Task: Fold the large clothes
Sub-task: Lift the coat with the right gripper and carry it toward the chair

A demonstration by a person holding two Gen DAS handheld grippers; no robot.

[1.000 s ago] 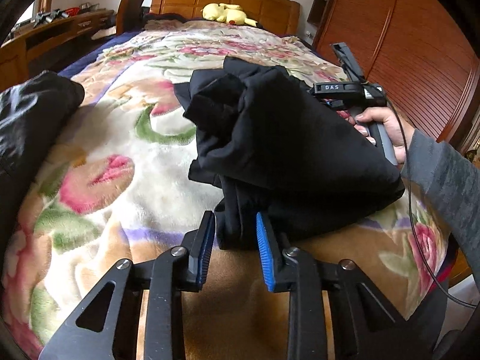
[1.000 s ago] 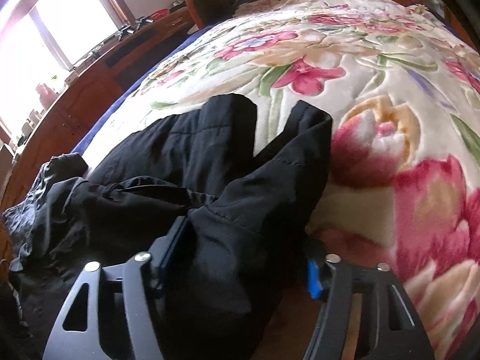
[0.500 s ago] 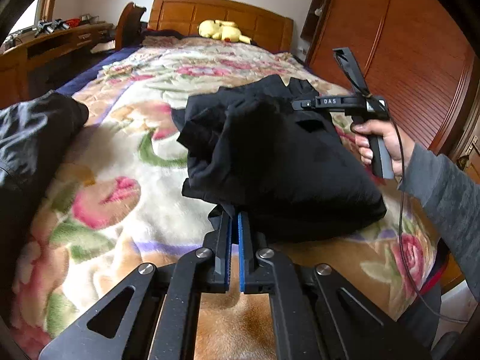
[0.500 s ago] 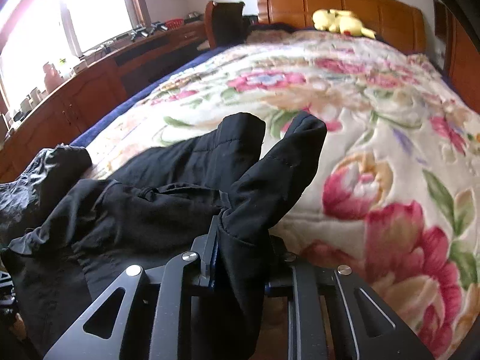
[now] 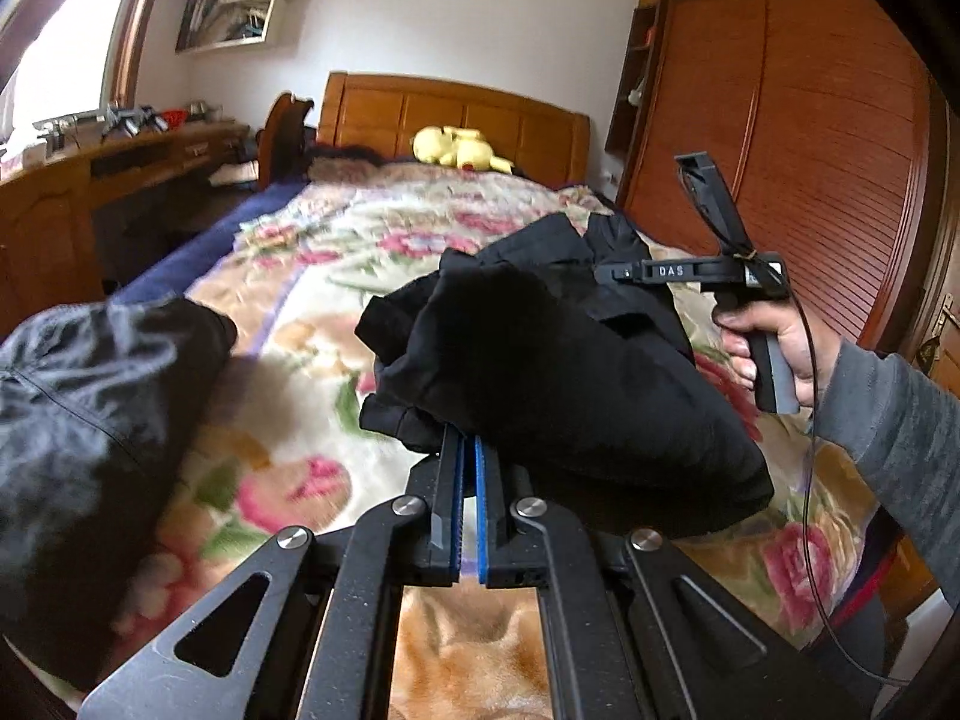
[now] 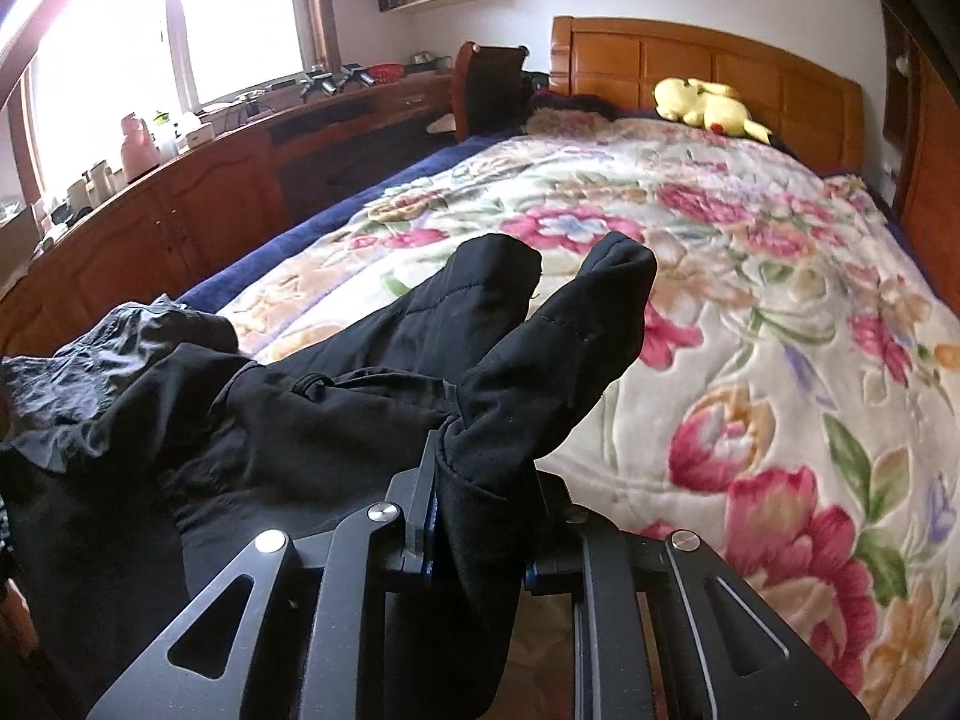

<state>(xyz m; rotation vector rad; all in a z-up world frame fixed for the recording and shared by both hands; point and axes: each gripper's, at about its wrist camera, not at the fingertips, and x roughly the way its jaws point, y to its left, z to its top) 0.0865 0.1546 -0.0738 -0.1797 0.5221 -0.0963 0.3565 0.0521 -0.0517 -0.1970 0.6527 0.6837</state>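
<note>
A black padded jacket (image 5: pixel 558 354) is bunched and held up above the floral blanket (image 5: pixel 312 276) on the bed. My left gripper (image 5: pixel 469 450) is shut on its near lower edge. My right gripper (image 6: pixel 480 474) is shut on a thick fold of the same jacket (image 6: pixel 336 396), and the fabric hides its fingertips. In the left wrist view the right gripper (image 5: pixel 612 273) grips the jacket's far right side, held by a hand. Two rounded ends of the jacket (image 6: pixel 600 294) stick up past the right gripper.
A second dark garment (image 5: pixel 90 396) lies on the bed's left edge. A yellow plush toy (image 5: pixel 456 147) lies by the wooden headboard (image 5: pixel 450 108). A wooden wardrobe (image 5: pixel 810 150) stands to the right, and a long wooden sideboard (image 6: pixel 198 204) runs under the window to the left.
Both grippers went from open to shut on the jacket, then rose with it, so it now hangs clear of the blanket.
</note>
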